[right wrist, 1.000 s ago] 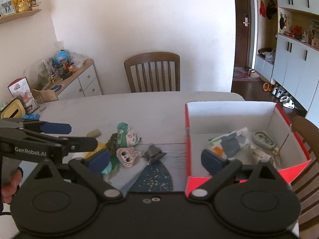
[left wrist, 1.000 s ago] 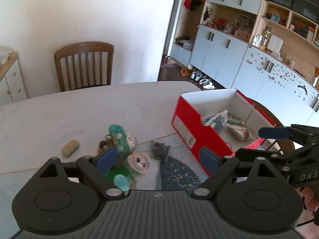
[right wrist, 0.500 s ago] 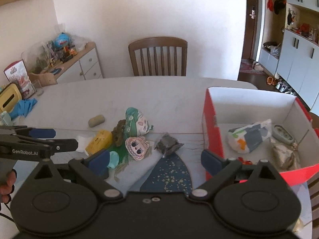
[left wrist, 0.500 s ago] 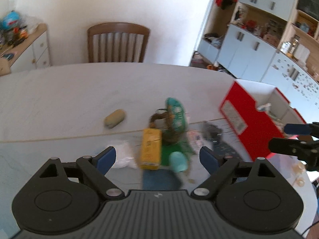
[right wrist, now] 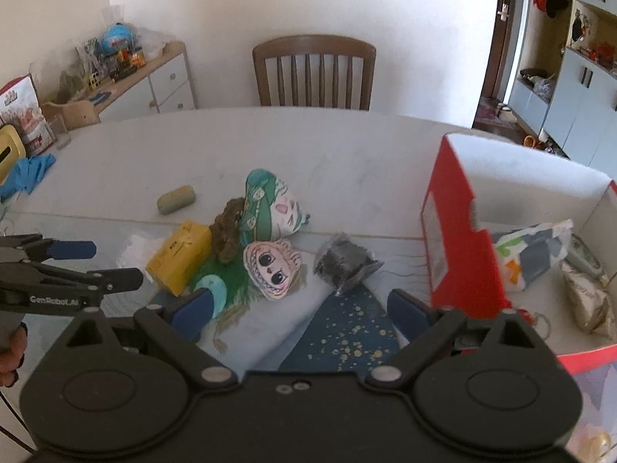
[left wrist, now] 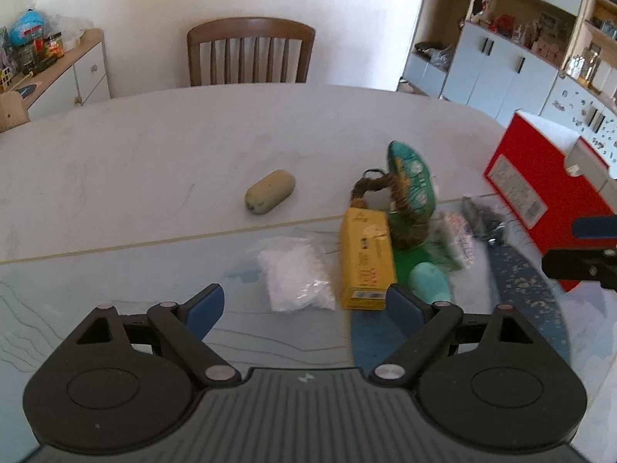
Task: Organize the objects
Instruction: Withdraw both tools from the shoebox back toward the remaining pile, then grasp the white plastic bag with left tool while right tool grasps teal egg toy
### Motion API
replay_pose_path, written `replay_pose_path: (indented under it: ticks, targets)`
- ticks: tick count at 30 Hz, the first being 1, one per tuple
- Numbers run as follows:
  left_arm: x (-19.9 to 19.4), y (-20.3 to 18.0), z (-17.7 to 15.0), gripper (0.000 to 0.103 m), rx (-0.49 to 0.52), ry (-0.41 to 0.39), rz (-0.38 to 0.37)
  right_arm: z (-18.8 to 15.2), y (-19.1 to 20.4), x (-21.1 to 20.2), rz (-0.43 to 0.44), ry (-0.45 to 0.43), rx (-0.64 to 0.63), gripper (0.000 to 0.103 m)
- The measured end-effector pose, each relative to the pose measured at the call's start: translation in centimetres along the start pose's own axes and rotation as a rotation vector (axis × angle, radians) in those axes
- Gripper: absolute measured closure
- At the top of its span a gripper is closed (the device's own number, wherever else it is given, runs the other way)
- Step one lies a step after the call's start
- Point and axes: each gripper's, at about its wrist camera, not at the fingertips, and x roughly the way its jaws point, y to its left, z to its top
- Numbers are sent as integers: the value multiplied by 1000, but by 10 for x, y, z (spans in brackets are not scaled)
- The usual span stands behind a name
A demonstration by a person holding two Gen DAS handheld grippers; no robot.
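Observation:
A cluster of loose objects lies mid-table: a yellow box [left wrist: 364, 258], a white plastic bag [left wrist: 295, 274], an olive oval pouch [left wrist: 270, 191], a green painted face [right wrist: 270, 208], a pink doll face [right wrist: 272, 264], a brown ring [right wrist: 225, 229] and a dark crumpled packet [right wrist: 343, 262]. A red box [right wrist: 459, 239] stands at the right and holds a patterned bag [right wrist: 532, 247]. My left gripper [left wrist: 304, 308] is open and empty, just short of the white bag and yellow box. My right gripper [right wrist: 299, 308] is open and empty, near the doll face.
A wooden chair [left wrist: 248, 52] stands behind the table's far edge. A sideboard with toys [right wrist: 135, 77] is at the back left, cabinets [left wrist: 501, 65] at the right. A blue cloth [right wrist: 27, 171] lies at the table's left edge.
Both grippers have shifted left. The left view has swung from the red box to the yellow box and white bag. Both stay open.

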Motion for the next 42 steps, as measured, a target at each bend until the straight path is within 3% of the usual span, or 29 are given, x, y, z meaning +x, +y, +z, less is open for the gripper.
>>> replay_pose_path:
  ticks: [10,24,30,32,40,42]
  targets:
    - [14,26,9,12,-75,-5,45,-5,36,26,64,48,-105,16]
    - [35,17,12,12,-45,24,29,-4,60,63,73,88,-134,34]
    - [36,13,11,12,-29,10,23,-4,61,74,94,106,-98,49]
    - [35,12,10,17,-24,2,17,-3,61,76,93,101,-92,54]
    - [31,4,9,57,9,-6,-3,-1,61,76,99,99,-81,71]
    - [31,4,10,60,7,0,-5,-1,61,75,101,103,-82,73]
